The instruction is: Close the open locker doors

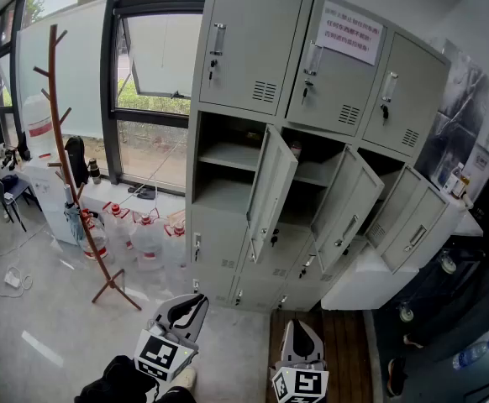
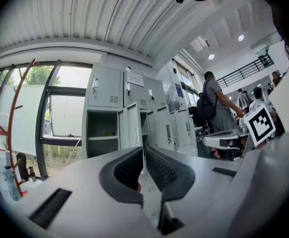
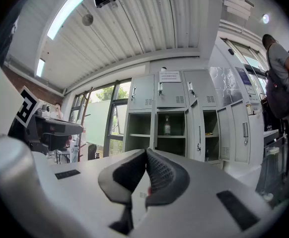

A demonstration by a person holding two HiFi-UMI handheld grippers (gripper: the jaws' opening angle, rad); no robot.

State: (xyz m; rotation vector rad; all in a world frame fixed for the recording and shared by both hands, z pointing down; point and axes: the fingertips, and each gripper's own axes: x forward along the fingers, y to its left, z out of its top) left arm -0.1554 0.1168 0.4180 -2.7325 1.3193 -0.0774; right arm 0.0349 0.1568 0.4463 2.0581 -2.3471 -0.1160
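Shows tall pale-grey metal locker doors (image 1: 271,193) hanging open mid-row, long axis vertical, free edges swung out toward room, well ahead of L gripper (image 1: 190,307) & R gripper (image 1: 299,332), both w/ jaws pressed together, holding nothing.

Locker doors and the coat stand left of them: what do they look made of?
Locker doors: probably thin sheet metal, painted matte pale grey, going by the flat panels, punched vent slots and folded edges. Coat stand: looks like wood with a reddish-brown varnish, given its colour and its slightly curved pole with angled pegs. Painted metal cannot be ruled out.
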